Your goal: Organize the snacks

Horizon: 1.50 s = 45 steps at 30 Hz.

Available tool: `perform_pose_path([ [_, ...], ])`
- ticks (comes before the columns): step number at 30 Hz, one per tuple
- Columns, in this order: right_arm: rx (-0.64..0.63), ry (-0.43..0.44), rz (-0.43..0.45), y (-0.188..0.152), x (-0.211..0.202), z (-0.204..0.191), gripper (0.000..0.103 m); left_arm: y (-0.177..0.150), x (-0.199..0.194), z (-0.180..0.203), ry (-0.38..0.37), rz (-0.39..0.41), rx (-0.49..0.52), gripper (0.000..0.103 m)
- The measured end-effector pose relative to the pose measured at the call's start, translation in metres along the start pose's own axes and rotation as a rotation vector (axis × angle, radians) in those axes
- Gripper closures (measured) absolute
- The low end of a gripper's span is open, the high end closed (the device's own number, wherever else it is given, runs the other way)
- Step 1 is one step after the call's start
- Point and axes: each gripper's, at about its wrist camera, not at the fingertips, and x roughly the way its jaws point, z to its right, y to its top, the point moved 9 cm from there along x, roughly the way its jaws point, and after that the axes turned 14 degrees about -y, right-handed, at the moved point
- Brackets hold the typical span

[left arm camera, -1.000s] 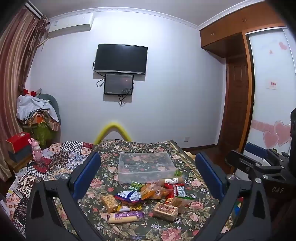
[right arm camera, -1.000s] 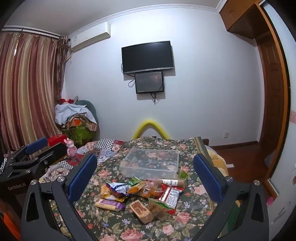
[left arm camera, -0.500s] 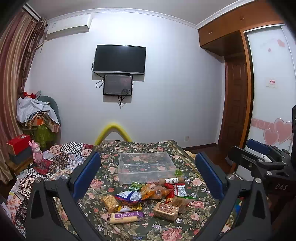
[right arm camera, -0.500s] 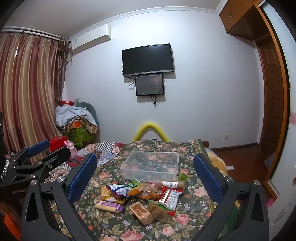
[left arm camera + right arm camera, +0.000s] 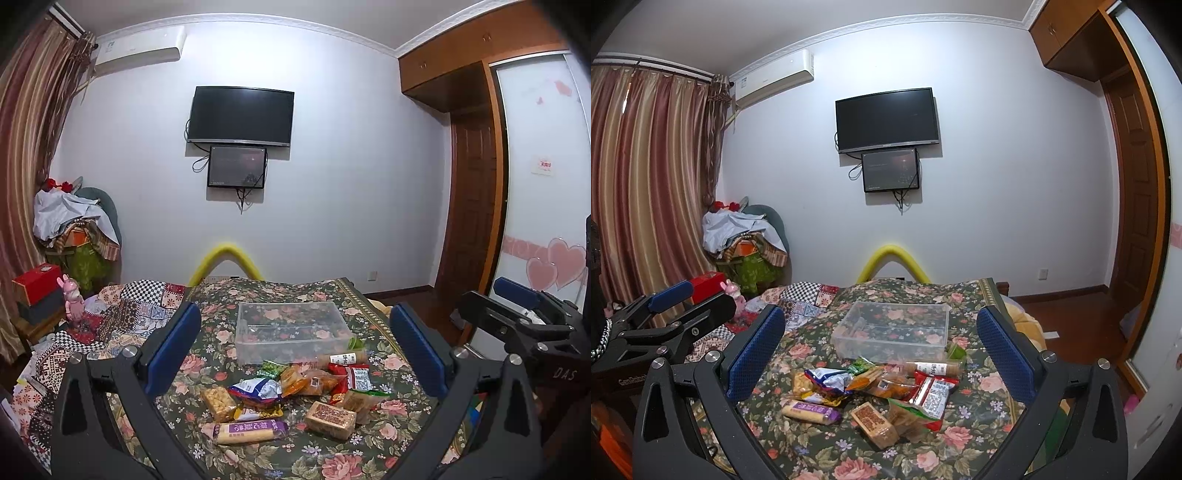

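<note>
task not started; clear rectangular plastic bin [image 5: 291, 332] empty; pile of wrapped snacks [image 5: 291, 395] loose on floral bed cover [image 5: 388, 435]; left gripper [image 5: 295, 373] and right gripper [image 5: 882, 369] fingers apart, holding nothing

This is looking like a home bedroom: ahead of the tool a bed [image 5: 258, 295] is lying under a floral cover, a television [image 5: 240, 114] is hanging on the far wall, curtains [image 5: 646, 184] are hanging left, a wardrobe [image 5: 476, 74] is standing right.

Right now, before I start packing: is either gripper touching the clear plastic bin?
Apart. In the left wrist view, the left gripper stands open well short of the clear plastic bin; the right wrist view shows the right gripper likewise.
</note>
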Motion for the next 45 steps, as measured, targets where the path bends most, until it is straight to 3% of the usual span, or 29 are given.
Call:
perform_pose_path([
  [45, 0.012, 0.006, -0.001, -0.0014, -0.0031, -0.0033, 0.000, -0.0011, 0.0045, -0.0019, 0.001, -0.011, -0.012, 0.000],
])
